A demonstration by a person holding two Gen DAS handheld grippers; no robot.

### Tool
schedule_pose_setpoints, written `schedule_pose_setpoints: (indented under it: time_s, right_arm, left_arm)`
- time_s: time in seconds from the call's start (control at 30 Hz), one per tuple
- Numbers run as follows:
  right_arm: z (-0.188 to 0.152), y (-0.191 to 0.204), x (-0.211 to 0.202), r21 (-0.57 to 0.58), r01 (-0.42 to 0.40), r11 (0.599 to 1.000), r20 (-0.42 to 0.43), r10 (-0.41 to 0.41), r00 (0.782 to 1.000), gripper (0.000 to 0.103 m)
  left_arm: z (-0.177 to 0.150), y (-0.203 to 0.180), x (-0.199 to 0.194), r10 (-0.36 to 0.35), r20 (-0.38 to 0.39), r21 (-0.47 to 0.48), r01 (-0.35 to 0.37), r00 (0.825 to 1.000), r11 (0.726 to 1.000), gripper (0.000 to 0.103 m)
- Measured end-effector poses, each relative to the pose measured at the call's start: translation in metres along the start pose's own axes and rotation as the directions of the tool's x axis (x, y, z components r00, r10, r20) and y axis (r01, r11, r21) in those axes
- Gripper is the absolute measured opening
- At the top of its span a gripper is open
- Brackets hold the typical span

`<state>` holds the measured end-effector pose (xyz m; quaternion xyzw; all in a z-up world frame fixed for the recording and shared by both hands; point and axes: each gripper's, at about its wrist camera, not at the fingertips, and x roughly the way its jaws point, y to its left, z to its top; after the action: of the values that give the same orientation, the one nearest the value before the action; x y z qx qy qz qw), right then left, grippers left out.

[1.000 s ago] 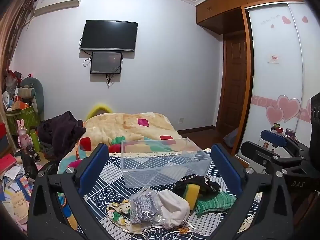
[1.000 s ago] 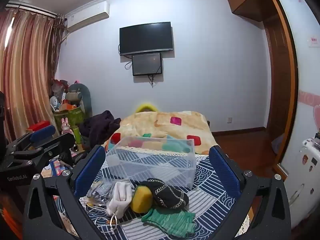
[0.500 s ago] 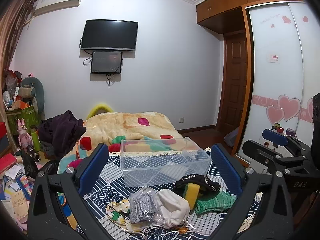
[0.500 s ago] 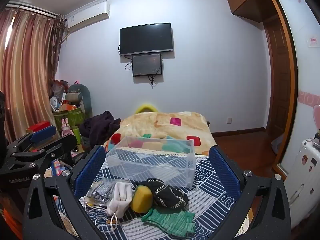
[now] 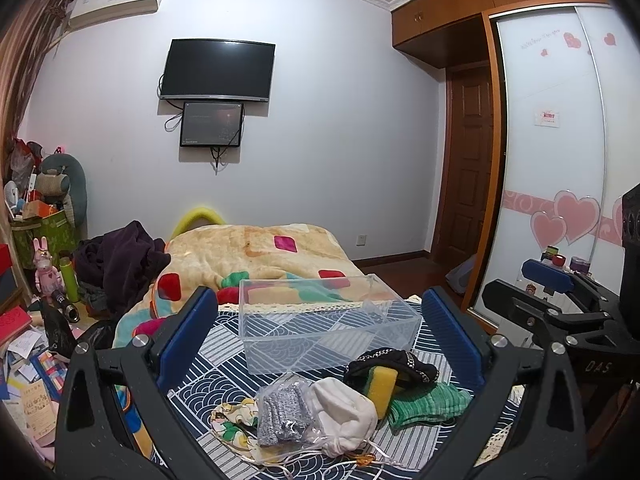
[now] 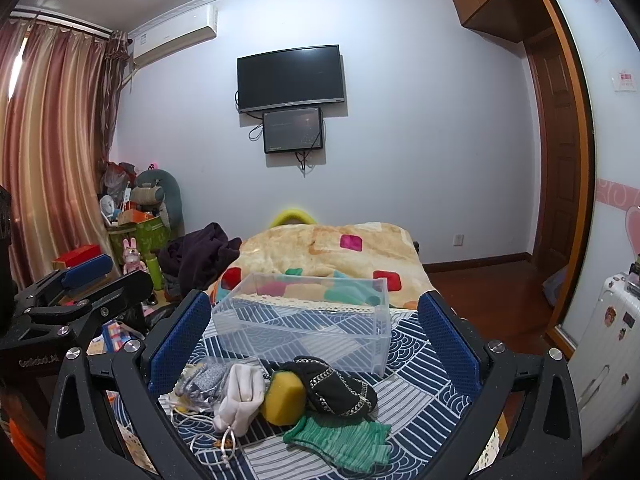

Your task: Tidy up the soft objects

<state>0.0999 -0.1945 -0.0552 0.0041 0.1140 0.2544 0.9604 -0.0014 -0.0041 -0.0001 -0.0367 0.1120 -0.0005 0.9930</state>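
Note:
A pile of soft things lies on the blue patterned cloth (image 5: pixel 224 344): a white pouch (image 5: pixel 344 412), a yellow sponge (image 5: pixel 382 386), a black chain-trimmed piece (image 5: pixel 392 364), a green knit cloth (image 5: pixel 432 402) and a grey item in a clear bag (image 5: pixel 282 410). An empty clear plastic bin (image 5: pixel 324 320) stands just behind them. My left gripper (image 5: pixel 320 340) is open above the pile. My right gripper (image 6: pixel 314 340) is open too, with the sponge (image 6: pixel 282 398), green cloth (image 6: pixel 340 438) and bin (image 6: pixel 304 320) before it.
A bed with a patchwork blanket (image 5: pixel 256 256) lies behind the bin, dark clothes (image 5: pixel 120 256) heaped at its left. Cluttered boxes and toys (image 5: pixel 44 236) fill the left floor. A wardrobe with heart stickers (image 5: pixel 552 200) stands on the right.

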Motion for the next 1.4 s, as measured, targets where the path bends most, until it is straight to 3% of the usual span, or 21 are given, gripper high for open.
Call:
schedule_pose_setpoints:
  time_s: [1.4]
  right_arm:
    - [0.001, 0.0007, -0.0044, 0.009, -0.002, 1.0, 0.007, 0.002, 1.0, 0.103]
  left_arm:
    - [0.0015, -0.002, 0.0007, 0.004, -0.004, -0.001, -0.004, 1.0, 1.0, 0.103]
